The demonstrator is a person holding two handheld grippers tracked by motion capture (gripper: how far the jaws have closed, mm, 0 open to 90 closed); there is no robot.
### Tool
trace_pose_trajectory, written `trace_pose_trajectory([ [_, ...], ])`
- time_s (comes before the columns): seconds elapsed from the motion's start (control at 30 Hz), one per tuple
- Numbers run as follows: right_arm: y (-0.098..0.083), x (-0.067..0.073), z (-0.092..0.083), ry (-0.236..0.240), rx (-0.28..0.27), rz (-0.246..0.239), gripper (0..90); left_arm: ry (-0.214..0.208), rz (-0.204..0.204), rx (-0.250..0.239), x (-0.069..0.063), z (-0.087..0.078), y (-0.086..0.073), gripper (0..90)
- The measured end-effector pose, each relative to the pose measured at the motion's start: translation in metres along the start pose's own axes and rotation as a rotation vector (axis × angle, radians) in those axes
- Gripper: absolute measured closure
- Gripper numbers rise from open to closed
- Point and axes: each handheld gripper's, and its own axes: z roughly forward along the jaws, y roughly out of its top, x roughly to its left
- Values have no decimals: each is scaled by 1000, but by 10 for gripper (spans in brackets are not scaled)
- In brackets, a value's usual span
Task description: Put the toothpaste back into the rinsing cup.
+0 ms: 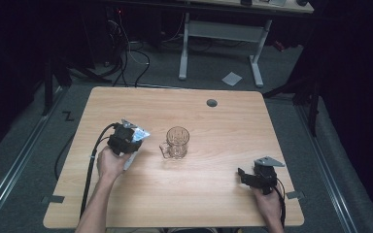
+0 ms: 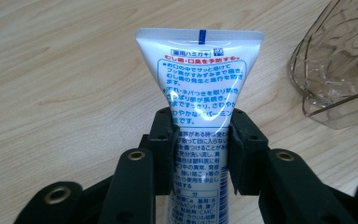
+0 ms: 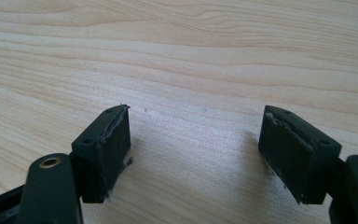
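Where the left gripper view looks along its own jaws, the left gripper (image 2: 200, 140) pinches a white toothpaste tube (image 2: 199, 88) across its middle, both pads pressed flat against the tube's sides. The flat crimped end of the tube points away from the gripper and carries a short blue mark at its edge. Below that mark the tube is covered in Japanese print: a small boxed heading, a line in red under it, then a framed block of blue text, with denser blue text running down between the jaws; glare hides part of the middle lines, and no brand name can be made out. Just to the right of the gripper's tip, apart from the tube, stands the patterned wall of a clear glass mug (image 2: 335, 70).

The high view is too distant for any of that lettering; there the tube (image 1: 138, 138) is a pale sliver at the left gripper (image 1: 126, 138). It does show the whole mug (image 1: 176, 143), upright with its handle turned toward the left gripper, on the wooden table (image 1: 213, 194).

The right gripper (image 3: 196, 154) has its jaws spread wide with bare wood grain between them; in the high view it (image 1: 245, 175) sits well apart from mug and tube, held by a hand at the near right corner
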Motion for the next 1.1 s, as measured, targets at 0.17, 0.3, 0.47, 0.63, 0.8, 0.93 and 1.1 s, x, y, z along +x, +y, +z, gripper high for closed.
trace_pose_trajectory([
  [0.17, 0, 0, 0, 0, 0, 0, 249, -7, 1, -55, -2, -12, 1, 674],
  [0.3, 0, 0, 0, 0, 0, 0, 249, -15, -4, -84, -2, -18, 1, 676],
  [0.47, 0, 0, 0, 0, 0, 0, 249, -31, -6, -107, -4, -27, 1, 677],
  [0.63, 0, 0, 0, 0, 0, 0, 249, -58, -10, -130, -8, -34, 1, 676],
  [0.8, 0, 0, 0, 0, -1, 0, 249, -93, -16, -154, -13, -40, 2, 674],
  [0.93, 0, 0, 0, 0, 0, 0, 249, -105, 2, -170, -19, -46, 5, 675],
  [1.1, 0, 0, 0, 0, 0, 1, 249, -141, 12, -205, -28, -54, 12, 675],
])
